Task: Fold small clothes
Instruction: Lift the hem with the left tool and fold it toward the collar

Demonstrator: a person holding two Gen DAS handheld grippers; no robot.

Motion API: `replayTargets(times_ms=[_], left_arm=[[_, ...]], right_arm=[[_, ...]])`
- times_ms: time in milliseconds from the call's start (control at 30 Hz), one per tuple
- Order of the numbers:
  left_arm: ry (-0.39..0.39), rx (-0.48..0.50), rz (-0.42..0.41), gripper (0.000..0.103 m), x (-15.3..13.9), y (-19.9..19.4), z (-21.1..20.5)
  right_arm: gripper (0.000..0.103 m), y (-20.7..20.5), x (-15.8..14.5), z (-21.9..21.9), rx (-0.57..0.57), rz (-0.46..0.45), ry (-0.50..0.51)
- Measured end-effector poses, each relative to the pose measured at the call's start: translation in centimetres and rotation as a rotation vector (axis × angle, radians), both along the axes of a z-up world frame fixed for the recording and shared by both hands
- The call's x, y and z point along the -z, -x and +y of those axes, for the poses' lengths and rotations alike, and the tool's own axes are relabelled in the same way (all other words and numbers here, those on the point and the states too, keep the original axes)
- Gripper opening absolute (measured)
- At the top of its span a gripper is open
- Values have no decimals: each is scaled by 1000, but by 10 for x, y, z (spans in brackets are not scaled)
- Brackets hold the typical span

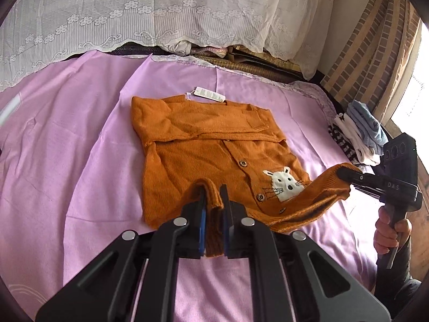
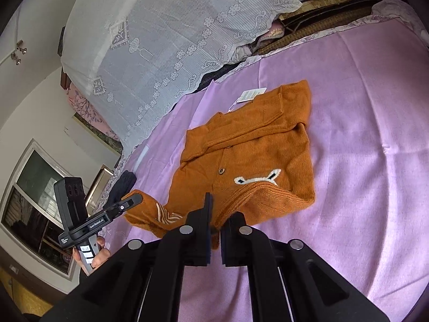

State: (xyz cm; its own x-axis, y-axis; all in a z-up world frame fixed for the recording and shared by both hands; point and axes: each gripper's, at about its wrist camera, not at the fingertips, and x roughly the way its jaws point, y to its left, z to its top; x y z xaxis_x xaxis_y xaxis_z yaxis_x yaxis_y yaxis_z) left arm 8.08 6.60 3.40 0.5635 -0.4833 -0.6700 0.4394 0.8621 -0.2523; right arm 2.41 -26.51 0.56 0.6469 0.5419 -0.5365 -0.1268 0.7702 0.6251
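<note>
Pinching the orange cardigan's (image 1: 203,145) hem, my left tongs (image 1: 213,190) and right tongs (image 2: 214,201) each hold a near corner above the bed (image 1: 67,139).

cardigan (image 1: 203,145) hem hidden inside left claw (image 1: 213,196), paper tag (image 1: 210,94) print too small to read

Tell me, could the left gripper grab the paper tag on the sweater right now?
Probably not: the left gripper is shut on the orange sweater hem, and the tag lies at the far collar end.
</note>
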Motion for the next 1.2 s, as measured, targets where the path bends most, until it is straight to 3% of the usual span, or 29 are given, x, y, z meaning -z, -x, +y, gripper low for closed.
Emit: replayTargets(times_ms=[200, 533, 933, 1200], left_arm=[[-21, -22, -9, 7, -5, -34, -8], [11, -85, 58, 6, 8, -85, -7], [72, -167, -1, 6, -18, -154, -10], [71, -189, 50, 6, 18, -189, -12]], right_arm=[[5, -40, -1, -2, 16, 24, -22], [5, -93, 6, -3, 36, 57, -46], [5, -170, 8, -10, 97, 41, -68], [5, -224, 55, -20, 137, 133, -106]])
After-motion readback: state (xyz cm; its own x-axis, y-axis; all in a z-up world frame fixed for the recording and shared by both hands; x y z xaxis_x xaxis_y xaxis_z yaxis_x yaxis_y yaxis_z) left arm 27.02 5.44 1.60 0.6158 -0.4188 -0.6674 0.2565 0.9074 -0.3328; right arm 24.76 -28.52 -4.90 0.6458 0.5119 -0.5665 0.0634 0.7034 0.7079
